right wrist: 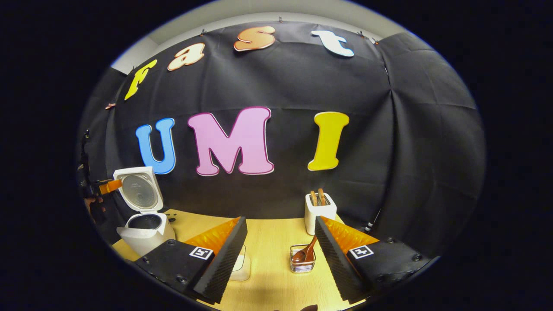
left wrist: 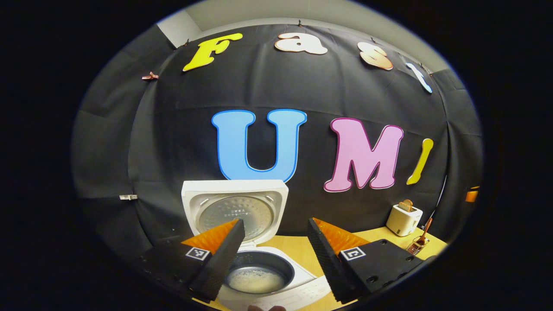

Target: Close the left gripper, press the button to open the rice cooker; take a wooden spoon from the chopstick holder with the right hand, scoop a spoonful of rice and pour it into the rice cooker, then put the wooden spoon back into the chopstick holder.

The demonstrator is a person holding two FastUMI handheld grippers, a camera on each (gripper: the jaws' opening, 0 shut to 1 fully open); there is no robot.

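Right gripper view: wooden spoon [right wrist: 305, 254] in chopstick holder [right wrist: 302, 268]; both grippers' fingers spread wide, empty.

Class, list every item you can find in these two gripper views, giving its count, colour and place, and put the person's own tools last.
Rice cooker: one, white, lid up, left end of the table.
Rice: one pale patch, inside the cooker's pot.
Toaster: one, white, back of the table, two brown slices in it.
Chopstick holder: one, wire, in front of the toaster.
Wooden spoon: one, brown, in the holder.
Table: one, light wood.
Left gripper: one, open, above the cooker.
Right gripper: one, open, above the table.
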